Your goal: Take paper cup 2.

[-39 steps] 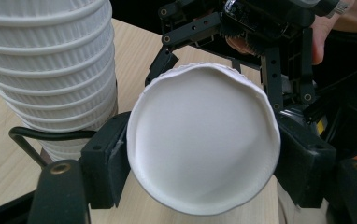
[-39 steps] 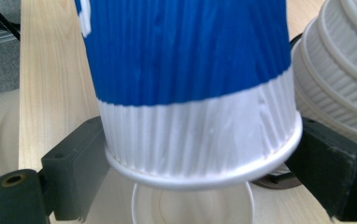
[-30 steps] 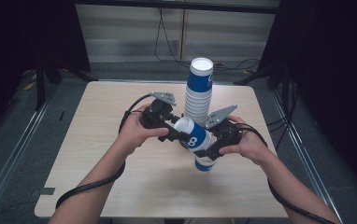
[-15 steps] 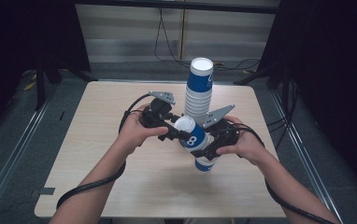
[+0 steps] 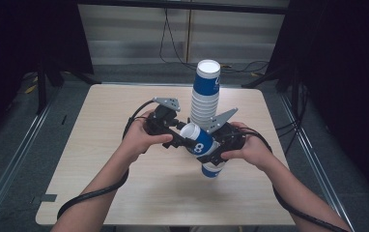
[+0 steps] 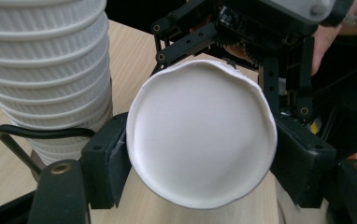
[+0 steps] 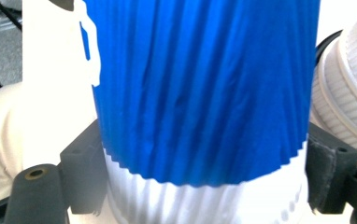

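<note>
A blue and white paper cup [image 5: 201,145] hangs tilted above the table between both grippers, its white base [image 6: 201,133] turned toward the left one. My left gripper [image 5: 185,137] is shut on the base end, and its jaws [image 6: 200,154] press both sides of the round bottom. My right gripper [image 5: 212,151] is shut on the ribbed blue wall [image 7: 204,93], lower down. Another blue and white cup end [image 5: 212,170] sticks out below the right gripper; I cannot tell whether it is nested in the first cup.
A tall stack of upside-down paper cups [image 5: 205,96] stands on the wooden table [image 5: 105,145] just behind the grippers, close beside both [image 6: 46,70] [image 7: 349,93]. Cables trail back from each gripper. Dark floor and metal rails surround the table.
</note>
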`<state>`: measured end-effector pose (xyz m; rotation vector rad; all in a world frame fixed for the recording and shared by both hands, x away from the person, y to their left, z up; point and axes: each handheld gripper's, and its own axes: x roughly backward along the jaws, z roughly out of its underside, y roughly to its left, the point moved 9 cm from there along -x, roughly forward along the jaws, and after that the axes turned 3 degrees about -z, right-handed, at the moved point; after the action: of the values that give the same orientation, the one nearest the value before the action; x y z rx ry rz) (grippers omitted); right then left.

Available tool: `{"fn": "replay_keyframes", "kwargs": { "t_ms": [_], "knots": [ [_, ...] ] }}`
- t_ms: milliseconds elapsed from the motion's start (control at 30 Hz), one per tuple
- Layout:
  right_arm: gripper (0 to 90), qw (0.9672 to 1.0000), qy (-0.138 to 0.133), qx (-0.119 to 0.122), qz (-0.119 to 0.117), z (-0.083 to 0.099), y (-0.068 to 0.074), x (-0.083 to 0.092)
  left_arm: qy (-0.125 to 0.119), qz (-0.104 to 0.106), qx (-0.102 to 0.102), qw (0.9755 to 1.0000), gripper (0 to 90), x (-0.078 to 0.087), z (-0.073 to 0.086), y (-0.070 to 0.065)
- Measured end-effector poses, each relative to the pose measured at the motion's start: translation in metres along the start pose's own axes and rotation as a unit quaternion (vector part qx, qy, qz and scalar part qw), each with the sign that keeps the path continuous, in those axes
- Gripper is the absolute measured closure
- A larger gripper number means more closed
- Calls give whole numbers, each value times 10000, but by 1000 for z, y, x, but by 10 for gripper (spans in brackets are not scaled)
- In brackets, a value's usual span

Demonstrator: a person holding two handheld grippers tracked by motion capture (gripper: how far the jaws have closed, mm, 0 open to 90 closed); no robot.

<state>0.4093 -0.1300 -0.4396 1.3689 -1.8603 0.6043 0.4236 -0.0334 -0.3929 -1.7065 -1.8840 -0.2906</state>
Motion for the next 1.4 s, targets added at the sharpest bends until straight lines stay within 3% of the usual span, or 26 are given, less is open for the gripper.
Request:
{"fn": "replay_keyframes", "kwargs": {
  "t_ms": [133,333,467,700,1100,1400],
  "knots": [
    [176,9998,174,43,77,2,-1,2,293,-165,-149,9993,196,1,4,1],
    [175,9988,442,156,146,8,-3,4,772,-331,-374,9958,178,0,10,0],
    [175,9977,629,235,136,11,-3,6,907,-357,-462,9942,178,-1,11,0],
    [175,9953,894,343,151,15,-4,10,1052,-372,-540,9923,172,-3,11,-1],
    [175,9894,1385,425,87,20,-3,14,1110,-295,-553,9918,172,-7,12,-4],
    [175,9824,1755,629,131,22,-2,15,1133,-220,-623,9914,172,-12,9,-8]
  ]
}}
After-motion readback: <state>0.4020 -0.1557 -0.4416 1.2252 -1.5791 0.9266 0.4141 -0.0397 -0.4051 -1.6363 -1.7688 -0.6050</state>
